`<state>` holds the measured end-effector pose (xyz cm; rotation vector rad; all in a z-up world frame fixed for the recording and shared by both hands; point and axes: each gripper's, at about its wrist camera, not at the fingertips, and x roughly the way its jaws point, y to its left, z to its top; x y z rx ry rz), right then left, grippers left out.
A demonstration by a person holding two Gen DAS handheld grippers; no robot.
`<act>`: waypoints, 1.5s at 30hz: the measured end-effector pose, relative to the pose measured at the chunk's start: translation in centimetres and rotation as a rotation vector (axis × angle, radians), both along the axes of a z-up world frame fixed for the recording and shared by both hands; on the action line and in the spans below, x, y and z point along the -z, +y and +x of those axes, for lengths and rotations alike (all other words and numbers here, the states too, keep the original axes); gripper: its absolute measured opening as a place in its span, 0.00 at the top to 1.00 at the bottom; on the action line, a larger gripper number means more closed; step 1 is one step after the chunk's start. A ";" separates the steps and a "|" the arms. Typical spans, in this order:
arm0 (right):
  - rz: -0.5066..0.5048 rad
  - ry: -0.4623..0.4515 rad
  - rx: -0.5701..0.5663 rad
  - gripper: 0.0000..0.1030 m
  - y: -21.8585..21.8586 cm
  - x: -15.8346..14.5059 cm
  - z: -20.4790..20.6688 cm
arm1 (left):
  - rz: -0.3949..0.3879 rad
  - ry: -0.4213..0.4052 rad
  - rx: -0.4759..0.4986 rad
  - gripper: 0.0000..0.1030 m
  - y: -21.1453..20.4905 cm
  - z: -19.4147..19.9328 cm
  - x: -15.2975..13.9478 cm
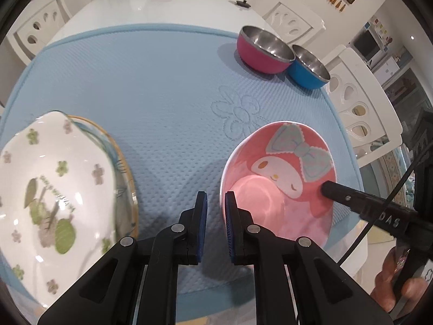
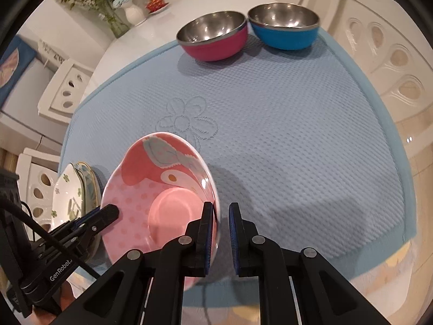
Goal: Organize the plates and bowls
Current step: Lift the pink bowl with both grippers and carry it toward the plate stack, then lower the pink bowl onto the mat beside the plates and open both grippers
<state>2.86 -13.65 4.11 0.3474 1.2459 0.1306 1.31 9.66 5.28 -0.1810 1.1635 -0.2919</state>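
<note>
A pink cartoon bowl (image 1: 281, 178) sits between my two grippers on the blue mat (image 1: 162, 94); it also shows in the right wrist view (image 2: 162, 200). My left gripper (image 1: 216, 203) is open, its right finger at the bowl's left rim. My right gripper (image 2: 220, 214) is open, with the bowl's right rim between its fingers; its finger (image 1: 341, 192) lies over the rim. A white flowered plate (image 1: 46, 197) lies on a gold-rimmed plate (image 1: 121, 157) at the left. A magenta steel bowl (image 2: 213, 38) and a blue steel bowl (image 2: 284, 27) stand at the far side.
White chairs (image 1: 360, 108) surround the white table (image 1: 151, 5). A vase (image 2: 134, 13) with flowers and a red dish (image 2: 157, 2) stand at the table's far end. A small black lid (image 1: 243, 3) lies on the table beyond the mat.
</note>
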 end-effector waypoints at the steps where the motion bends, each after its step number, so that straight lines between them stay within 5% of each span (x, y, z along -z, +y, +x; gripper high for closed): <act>1: 0.012 0.004 0.013 0.90 -0.3 -0.3 -0.3 | -0.004 -0.005 -0.002 0.90 0.2 -0.3 -0.3; 13: 0.060 -0.008 0.109 0.89 -2.1 -4.2 -3.2 | 0.016 -0.113 0.055 0.85 -0.7 -2.9 -5.6; 17: 0.054 -0.037 0.121 0.89 -2.8 -5.8 -3.3 | 0.024 -0.146 0.086 0.75 -1.8 -3.1 -7.2; 29: 0.067 -0.123 0.154 0.87 -4.8 -10.6 -3.9 | 0.023 -0.261 0.130 0.75 -3.4 -4.1 -12.3; 31: 0.067 -0.141 0.151 0.82 -4.7 -11.4 -4.0 | 0.022 -0.274 0.135 0.75 -3.3 -4.3 -12.8; 33: 0.068 -0.165 0.144 0.63 -4.5 -12.1 -4.1 | 0.022 -0.282 0.135 0.70 -3.4 -4.3 -13.2; 35: 0.082 -0.197 0.144 0.43 -4.2 -12.8 -4.4 | 0.015 -0.291 0.132 0.47 -3.4 -4.4 -13.6; 37: 0.085 -0.224 0.135 0.40 -4.0 -13.3 -4.5 | -0.004 -0.316 0.125 0.31 -3.2 -4.4 -14.0; 45: 0.078 -0.244 0.118 0.40 -4.4 -13.9 -2.3 | 0.039 -0.376 0.141 0.31 -4.2 -0.8 -16.0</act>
